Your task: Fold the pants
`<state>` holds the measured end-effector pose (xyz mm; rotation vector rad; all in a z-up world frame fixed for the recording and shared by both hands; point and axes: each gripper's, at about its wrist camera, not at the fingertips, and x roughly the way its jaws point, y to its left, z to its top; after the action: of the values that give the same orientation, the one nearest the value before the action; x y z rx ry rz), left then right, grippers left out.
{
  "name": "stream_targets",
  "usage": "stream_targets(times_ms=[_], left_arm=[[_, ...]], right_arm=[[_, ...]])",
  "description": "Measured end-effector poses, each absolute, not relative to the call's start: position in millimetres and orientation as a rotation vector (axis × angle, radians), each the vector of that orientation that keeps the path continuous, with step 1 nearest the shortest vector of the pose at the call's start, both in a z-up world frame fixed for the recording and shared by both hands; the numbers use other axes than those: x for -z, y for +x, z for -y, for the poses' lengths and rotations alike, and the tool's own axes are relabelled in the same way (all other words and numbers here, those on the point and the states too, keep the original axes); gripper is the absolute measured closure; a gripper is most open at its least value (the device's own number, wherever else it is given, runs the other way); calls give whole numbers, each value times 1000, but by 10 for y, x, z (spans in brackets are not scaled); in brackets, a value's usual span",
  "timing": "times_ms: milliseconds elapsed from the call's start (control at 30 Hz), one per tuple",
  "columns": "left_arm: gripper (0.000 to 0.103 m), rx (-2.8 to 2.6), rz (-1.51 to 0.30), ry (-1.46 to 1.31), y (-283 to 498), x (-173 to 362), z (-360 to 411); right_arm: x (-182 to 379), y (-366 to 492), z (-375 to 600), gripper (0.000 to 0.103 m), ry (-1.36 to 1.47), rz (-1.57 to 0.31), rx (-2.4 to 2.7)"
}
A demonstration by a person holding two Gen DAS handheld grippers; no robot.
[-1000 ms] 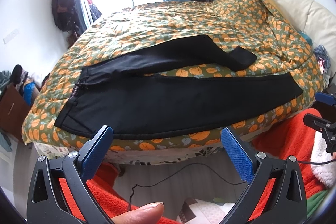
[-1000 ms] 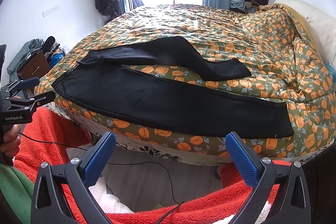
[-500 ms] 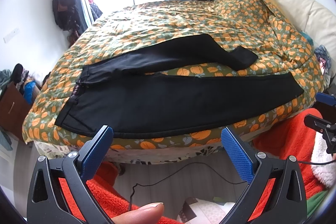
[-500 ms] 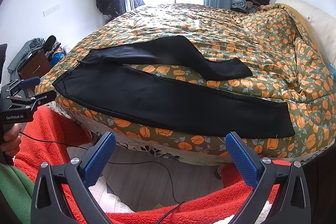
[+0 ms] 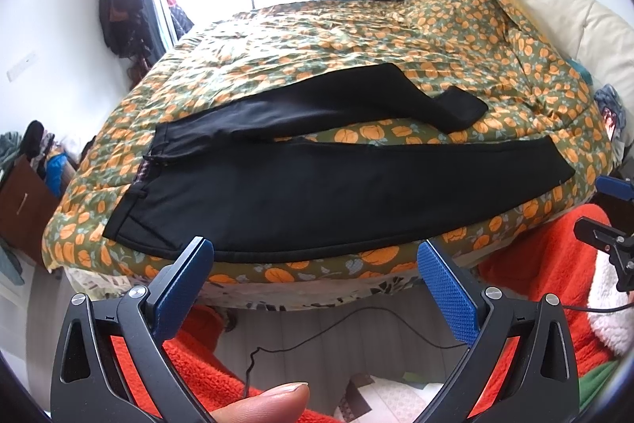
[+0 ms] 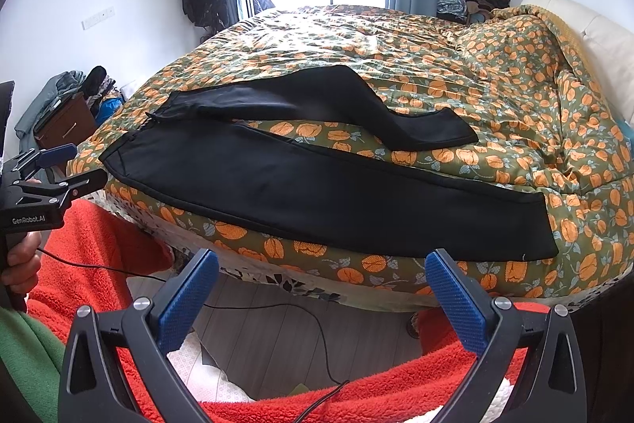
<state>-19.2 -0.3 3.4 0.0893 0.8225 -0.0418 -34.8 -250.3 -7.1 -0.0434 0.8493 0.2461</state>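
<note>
Pants spread on bed; both grippers empty, jaws wide.
The bed (image 5: 317, 38) carried the pants (image 5: 317, 193), far leg kinked at 1 o'clock: folding over that kink would likely trap a crease. Pants lay at 12 o'clock beyond the left gripper (image 5: 315, 280) and right gripper (image 6: 321, 288), not touching.
</note>
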Motion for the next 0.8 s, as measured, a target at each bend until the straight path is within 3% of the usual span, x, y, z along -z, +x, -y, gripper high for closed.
stream_targets(times_ms=[800], left_arm=[[0, 39, -826, 96, -191, 15, 39]], right_arm=[[106, -336, 2475, 0, -46, -863, -251]])
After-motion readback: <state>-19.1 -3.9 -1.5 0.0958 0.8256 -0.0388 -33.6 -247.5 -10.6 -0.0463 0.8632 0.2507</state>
